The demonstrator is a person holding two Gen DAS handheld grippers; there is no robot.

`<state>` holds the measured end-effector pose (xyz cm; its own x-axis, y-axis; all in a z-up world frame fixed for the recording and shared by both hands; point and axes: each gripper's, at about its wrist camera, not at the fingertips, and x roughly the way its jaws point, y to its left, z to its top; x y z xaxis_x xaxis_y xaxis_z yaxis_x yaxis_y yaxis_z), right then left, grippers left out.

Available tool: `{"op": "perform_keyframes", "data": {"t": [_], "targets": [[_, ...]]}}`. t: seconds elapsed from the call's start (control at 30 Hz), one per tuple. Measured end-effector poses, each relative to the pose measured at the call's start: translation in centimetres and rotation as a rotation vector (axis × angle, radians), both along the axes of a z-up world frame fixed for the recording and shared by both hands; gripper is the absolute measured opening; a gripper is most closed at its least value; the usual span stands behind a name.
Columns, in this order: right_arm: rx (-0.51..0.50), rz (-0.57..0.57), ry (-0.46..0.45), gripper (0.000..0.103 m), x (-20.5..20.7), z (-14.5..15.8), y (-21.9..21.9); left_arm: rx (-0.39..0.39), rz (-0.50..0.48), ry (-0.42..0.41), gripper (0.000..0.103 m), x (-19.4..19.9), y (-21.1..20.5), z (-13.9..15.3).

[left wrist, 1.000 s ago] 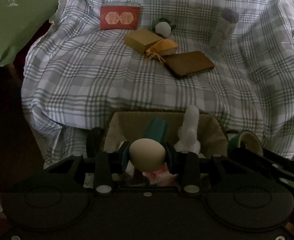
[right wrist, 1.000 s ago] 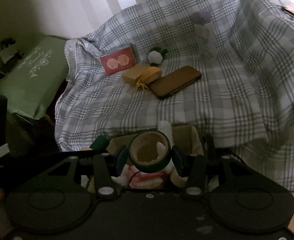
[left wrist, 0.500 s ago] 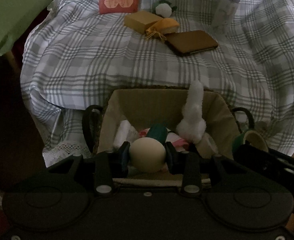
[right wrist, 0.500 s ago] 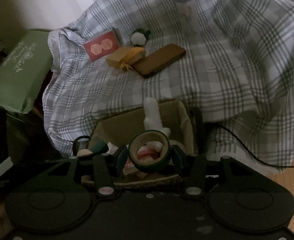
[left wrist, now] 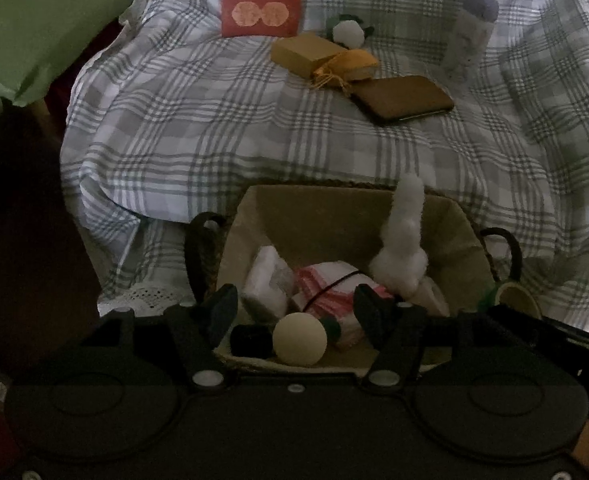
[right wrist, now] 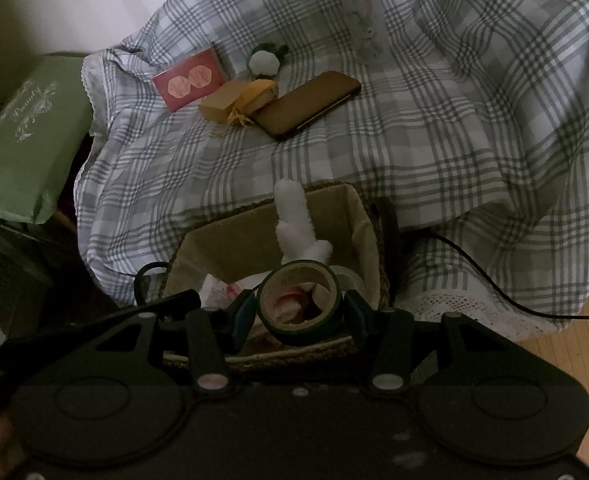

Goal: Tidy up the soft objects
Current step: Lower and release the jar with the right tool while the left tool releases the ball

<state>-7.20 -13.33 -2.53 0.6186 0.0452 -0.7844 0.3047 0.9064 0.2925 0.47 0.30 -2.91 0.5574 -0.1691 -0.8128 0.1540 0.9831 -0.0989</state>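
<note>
A lined woven basket (left wrist: 334, 204) (right wrist: 230, 248) stands against the plaid-covered bed. Inside are a white plush (left wrist: 402, 248) (right wrist: 294, 220), white and pink-striped soft packets (left wrist: 326, 280) and a small black item. My left gripper (left wrist: 294, 309) hangs over the near end with its jaws opening. A cream ball (left wrist: 299, 340) lies in the basket between the fingers (left wrist: 222, 312), touching neither. My right gripper (right wrist: 299, 313) is shut on a green tape roll (right wrist: 300, 306) above the basket. That roll (left wrist: 514, 300) shows at the right edge of the left wrist view.
On the plaid cover (left wrist: 198, 128) lie a red card (left wrist: 260, 12), a tan box (left wrist: 306, 54), a yellow pouch (left wrist: 350, 66), a flat brown case (left wrist: 404, 98), a white pompom (left wrist: 348, 34) and a purple-capped bottle (left wrist: 470, 28). A green cushion (right wrist: 22, 132) sits left. A black cable (right wrist: 494, 292) runs right.
My left gripper has opened and let go of the cream ball, which now sits lower in the basket. The right gripper keeps the tape roll and has come over the basket.
</note>
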Motion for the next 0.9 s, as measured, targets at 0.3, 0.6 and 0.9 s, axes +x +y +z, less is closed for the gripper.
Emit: {"op": "perform_keyframes", "data": {"t": [0.3, 0.6, 0.9], "targets": [[-0.010, 0.002, 0.011, 0.048, 0.21, -0.09, 0.13, 0.031, 0.026, 0.029, 0.065, 0.12, 0.20, -0.52], [-0.012, 0.007, 0.006, 0.048, 0.23, -0.11, 0.29, 0.038, 0.036, 0.034, 0.066, 0.11, 0.38, -0.55], [-0.014, 0.005, 0.011, 0.048, 0.34, -0.12, 0.17, 0.047, 0.036, 0.040, 0.066, 0.17, 0.30, -0.60]]}}
